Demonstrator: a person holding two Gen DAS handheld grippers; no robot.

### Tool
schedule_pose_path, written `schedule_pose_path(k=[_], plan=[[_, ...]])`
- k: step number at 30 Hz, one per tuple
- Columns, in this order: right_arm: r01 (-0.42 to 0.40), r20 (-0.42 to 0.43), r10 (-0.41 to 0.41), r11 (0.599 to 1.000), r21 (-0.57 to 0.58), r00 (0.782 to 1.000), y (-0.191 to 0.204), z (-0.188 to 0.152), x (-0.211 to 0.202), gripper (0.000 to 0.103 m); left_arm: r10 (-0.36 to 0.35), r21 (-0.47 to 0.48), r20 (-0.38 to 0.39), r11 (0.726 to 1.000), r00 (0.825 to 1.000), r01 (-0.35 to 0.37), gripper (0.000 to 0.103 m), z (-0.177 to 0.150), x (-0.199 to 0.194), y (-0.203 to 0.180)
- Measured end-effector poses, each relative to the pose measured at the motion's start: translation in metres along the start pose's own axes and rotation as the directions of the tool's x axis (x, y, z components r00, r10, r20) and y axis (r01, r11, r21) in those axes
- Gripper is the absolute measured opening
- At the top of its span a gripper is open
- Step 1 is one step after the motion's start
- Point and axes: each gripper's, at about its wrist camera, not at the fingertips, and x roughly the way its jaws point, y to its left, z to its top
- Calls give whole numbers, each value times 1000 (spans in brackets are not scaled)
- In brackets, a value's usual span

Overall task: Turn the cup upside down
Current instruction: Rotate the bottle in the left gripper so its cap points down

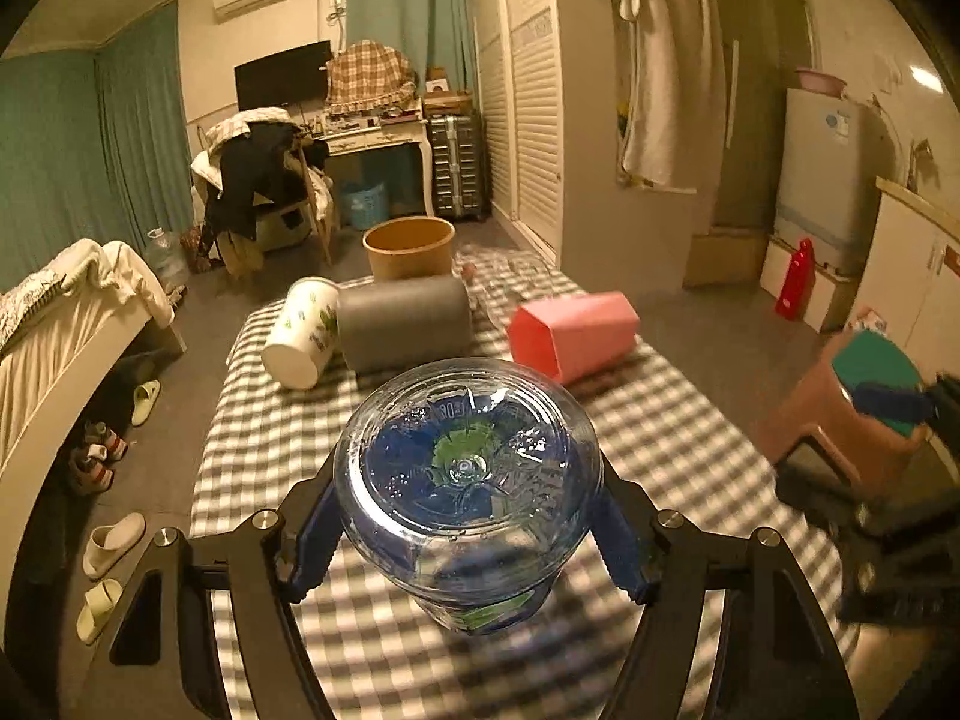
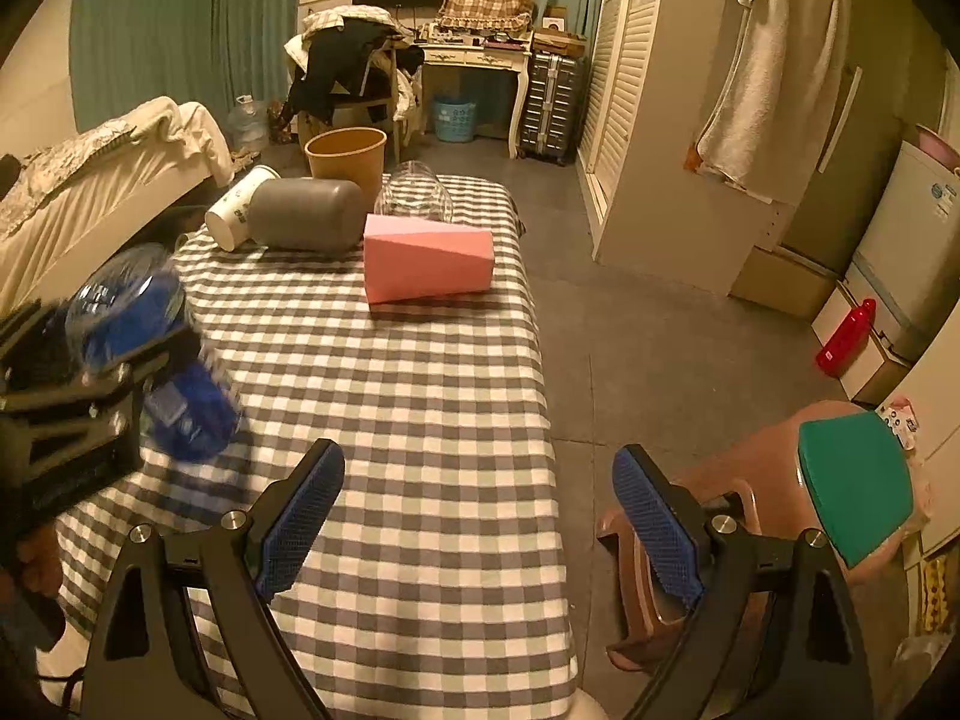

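My left gripper (image 1: pixel 468 516) is shut on a clear glass cup (image 1: pixel 468 480) with a blue and green label, held bottom up above the checked table (image 1: pixel 660 420). The same cup (image 2: pixel 126 300) and left gripper (image 2: pixel 120 354) show blurred at the left of the right wrist view. My right gripper (image 2: pixel 480 516) is open and empty over the table's near right edge.
On the far end of the table lie a pink cup (image 2: pixel 429 264), a grey cup (image 2: pixel 303 214), a white printed cup (image 2: pixel 237 213) and a clear glass (image 2: pixel 414 198). A brown paper bowl (image 2: pixel 346 159) stands behind. A brown stool (image 2: pixel 750 480) with a green lid stands right of the table.
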Motion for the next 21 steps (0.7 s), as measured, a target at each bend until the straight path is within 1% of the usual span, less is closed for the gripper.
schedule_pose_path(k=[5,8,10,14,16,18,21], plan=[[-15,21,15,1000,-1,1000,4,6,1,91,5,-38,2,999,1000,-5,74,10,22,7],[-12,12,12,1000,-3,1000,6,8,7,91,5,-55,-29,998,1000,-6,74,6,39,9],[-9,0,9,1000,-4,1000,7,8,12,91,-16,-59,-20,998,1000,14,73,4,43,9],[-1,-13,1,1000,0,1000,5,9,18,91,19,-2,-19,1000,1000,-19,72,3,47,1],[2,-16,-2,1000,4,1000,5,9,20,91,-6,-21,-42,1000,999,6,70,0,53,4],[3,-17,-3,1000,5,1000,4,10,20,91,-45,-73,-68,997,997,40,68,-4,58,9],[4,-22,-4,1000,1,1000,4,10,21,91,-48,-76,-69,996,996,43,68,-8,59,9]])
